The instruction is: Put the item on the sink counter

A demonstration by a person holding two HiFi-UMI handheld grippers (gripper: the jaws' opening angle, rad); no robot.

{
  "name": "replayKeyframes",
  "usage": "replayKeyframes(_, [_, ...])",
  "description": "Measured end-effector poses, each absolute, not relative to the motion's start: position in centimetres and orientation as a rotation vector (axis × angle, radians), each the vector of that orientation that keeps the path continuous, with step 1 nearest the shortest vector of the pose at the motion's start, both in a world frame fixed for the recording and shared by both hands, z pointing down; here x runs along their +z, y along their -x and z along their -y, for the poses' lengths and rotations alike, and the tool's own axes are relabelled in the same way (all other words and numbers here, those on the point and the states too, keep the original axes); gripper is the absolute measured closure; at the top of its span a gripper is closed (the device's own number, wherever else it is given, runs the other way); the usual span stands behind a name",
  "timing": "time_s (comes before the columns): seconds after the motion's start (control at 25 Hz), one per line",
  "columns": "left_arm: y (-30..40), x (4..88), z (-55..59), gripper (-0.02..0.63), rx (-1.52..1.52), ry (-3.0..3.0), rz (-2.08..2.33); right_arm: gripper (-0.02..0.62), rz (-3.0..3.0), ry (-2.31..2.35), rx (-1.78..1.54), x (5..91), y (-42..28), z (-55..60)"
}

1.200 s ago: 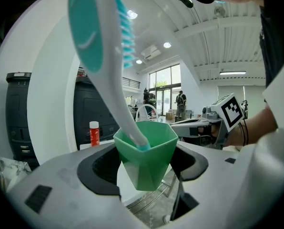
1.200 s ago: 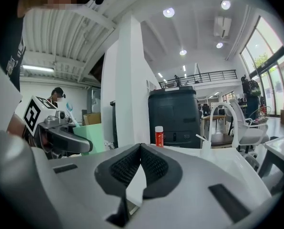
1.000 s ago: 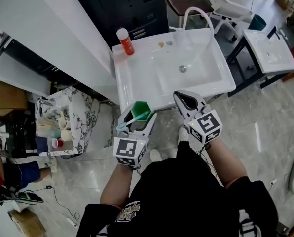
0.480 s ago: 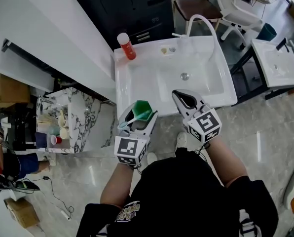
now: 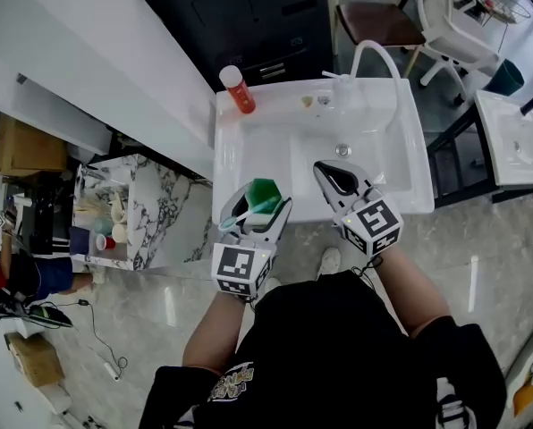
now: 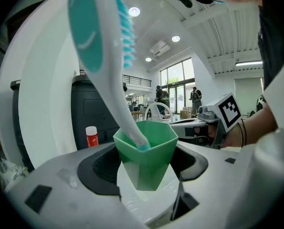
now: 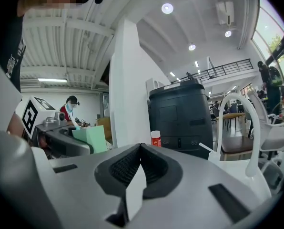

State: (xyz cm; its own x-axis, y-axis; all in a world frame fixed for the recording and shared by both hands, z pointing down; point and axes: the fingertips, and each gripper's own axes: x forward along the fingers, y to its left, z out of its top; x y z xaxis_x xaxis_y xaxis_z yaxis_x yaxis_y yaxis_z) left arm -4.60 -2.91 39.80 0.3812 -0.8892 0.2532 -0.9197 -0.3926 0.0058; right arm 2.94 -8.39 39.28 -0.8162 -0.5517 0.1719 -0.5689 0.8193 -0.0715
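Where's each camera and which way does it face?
Head view: on the head, steeply down at the sink; torso, arms, left gripper, right gripper.
Left gripper view: along jaws shut on green cup; right gripper at right.
Right gripper view: along shut, empty jaws toward the faucet; left gripper at left.
Shared by all: red bottle.

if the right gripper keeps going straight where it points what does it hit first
Likely the red bottle on the back corner of the sink, nearly dead ahead of the right gripper; the black cabinet stands behind it. Height is hard to judge.
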Motion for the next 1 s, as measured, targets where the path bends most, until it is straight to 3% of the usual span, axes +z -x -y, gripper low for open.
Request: replayKeyframes(1.0, [0.5,40.9,10.0,0.298,0.31,-2.41,1.739,0.541,2.877,-0.792,0.175,38.9,-6.9,14.1])
